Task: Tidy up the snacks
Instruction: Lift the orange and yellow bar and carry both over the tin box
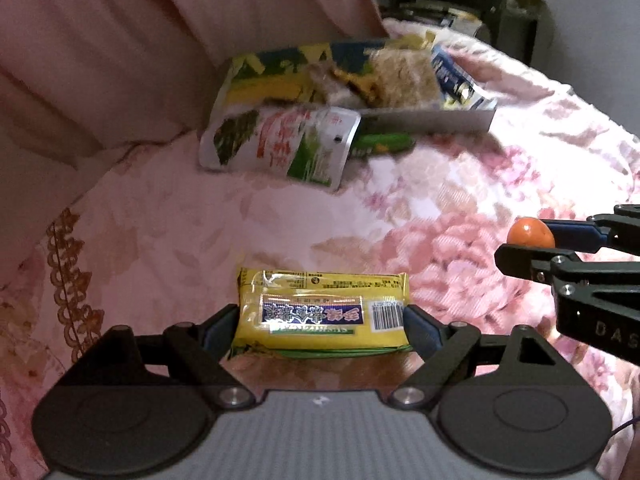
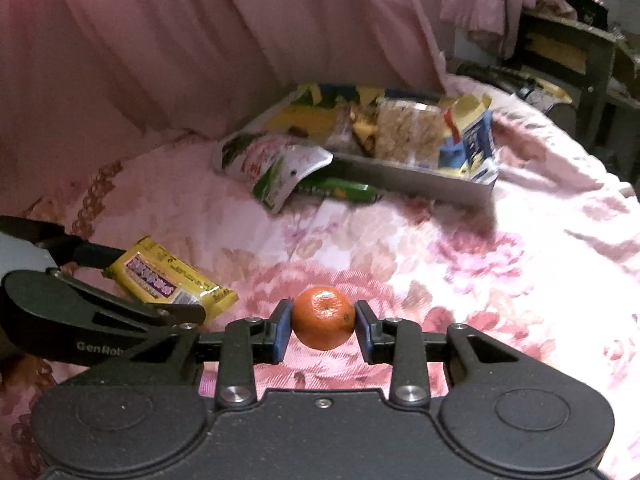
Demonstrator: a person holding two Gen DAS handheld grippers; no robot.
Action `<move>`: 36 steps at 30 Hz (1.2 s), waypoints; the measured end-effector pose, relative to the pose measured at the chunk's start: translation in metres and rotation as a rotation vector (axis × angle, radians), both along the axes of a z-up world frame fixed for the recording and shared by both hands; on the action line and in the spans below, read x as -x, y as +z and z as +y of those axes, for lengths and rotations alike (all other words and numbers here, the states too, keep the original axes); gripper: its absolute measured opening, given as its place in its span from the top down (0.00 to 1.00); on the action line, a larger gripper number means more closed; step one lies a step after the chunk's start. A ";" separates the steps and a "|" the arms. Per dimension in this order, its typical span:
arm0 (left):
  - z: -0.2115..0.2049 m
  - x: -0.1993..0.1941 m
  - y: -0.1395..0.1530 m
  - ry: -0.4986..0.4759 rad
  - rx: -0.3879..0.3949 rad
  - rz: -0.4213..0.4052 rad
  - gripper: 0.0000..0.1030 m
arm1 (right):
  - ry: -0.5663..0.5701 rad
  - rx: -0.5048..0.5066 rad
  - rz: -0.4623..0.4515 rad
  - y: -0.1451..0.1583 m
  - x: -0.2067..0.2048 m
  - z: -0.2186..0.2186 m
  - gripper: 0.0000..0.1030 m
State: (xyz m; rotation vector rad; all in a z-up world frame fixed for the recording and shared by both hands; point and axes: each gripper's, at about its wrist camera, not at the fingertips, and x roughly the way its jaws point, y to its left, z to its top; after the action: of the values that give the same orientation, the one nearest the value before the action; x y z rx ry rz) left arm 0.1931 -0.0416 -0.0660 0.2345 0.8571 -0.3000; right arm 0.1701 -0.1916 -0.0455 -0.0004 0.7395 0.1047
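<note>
Since both loads look bound for the grey tray (image 2: 404, 182) at upper centre, left gripper (image 1: 320, 320) is clamped wide across the yellow snack pack (image 1: 320, 312), right gripper (image 2: 323, 326) pinches the small orange (image 2: 323, 317), both clear of the floral bedspread (image 2: 500, 300).

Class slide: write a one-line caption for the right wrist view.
Right claw grips a small orange above a floral bedspread, snack tray ahead.

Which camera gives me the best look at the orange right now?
The right wrist view: the orange sits centred and sharp between the right gripper pads. The left wrist view shows it only small at the right edge, its lower part hidden by a finger.
</note>
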 end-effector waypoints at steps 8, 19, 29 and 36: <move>0.001 -0.001 0.022 0.020 0.050 -0.099 0.13 | -0.023 -0.030 -0.098 0.022 0.005 -0.012 0.66; -0.012 -0.037 0.082 0.018 0.147 -0.266 0.13 | 0.051 0.030 -0.209 0.060 -0.032 -0.025 0.66; -0.044 -0.120 0.090 0.073 0.128 -0.288 0.13 | -0.032 0.072 -0.282 0.055 -0.109 -0.078 0.66; -0.058 -0.167 0.069 0.121 0.105 -0.250 0.13 | -0.100 0.066 -0.262 0.039 -0.153 -0.096 0.65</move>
State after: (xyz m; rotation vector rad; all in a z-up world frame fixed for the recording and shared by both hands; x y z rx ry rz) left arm 0.3604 -0.0993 0.0028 0.1181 0.6040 -0.1973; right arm 0.3232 -0.2872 -0.0067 -0.0397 0.4801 -0.0156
